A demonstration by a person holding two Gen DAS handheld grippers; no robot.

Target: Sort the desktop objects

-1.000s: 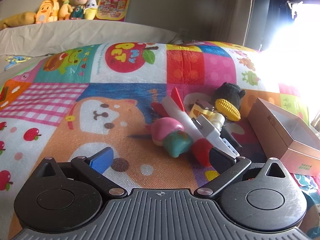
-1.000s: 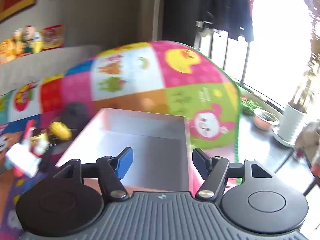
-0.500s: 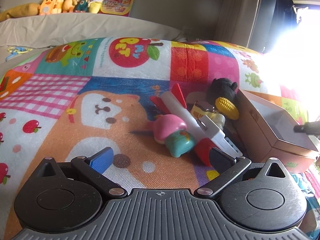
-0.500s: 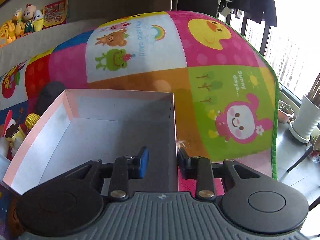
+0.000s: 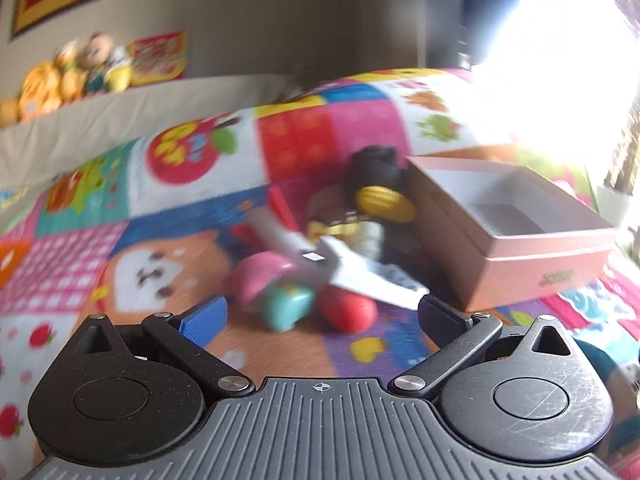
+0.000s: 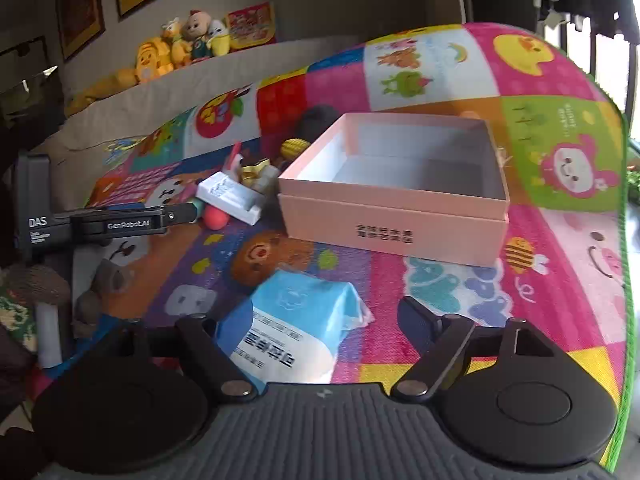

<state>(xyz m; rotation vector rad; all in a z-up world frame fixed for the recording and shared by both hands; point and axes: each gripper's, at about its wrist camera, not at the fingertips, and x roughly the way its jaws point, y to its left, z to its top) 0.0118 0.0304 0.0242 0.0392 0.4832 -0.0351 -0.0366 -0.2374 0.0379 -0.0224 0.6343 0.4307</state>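
Observation:
An open pink box (image 6: 396, 184) sits on the colourful play mat; it also shows in the left wrist view (image 5: 516, 236), empty. Left of it lies a toy pile: a pink-and-teal toy (image 5: 276, 292), a white rocket with a red nose (image 5: 348, 276), a yellow corn piece (image 5: 384, 200) and a black plush (image 5: 374, 170). My left gripper (image 5: 320, 316) is open just in front of the pile and also shows in the right wrist view (image 6: 176, 216). My right gripper (image 6: 316, 324) is open, low over a blue tissue pack (image 6: 300, 324).
Plush toys (image 6: 180, 44) line a beige ledge at the back. The mat edge (image 6: 624, 240) drops off at the right, near a bright window. A mushroom-shaped object (image 6: 40, 296) stands at the left.
My right gripper opened, let go of the box wall and pulled back toward me over the tissue pack. The box now sits flat. My left gripper swung right.

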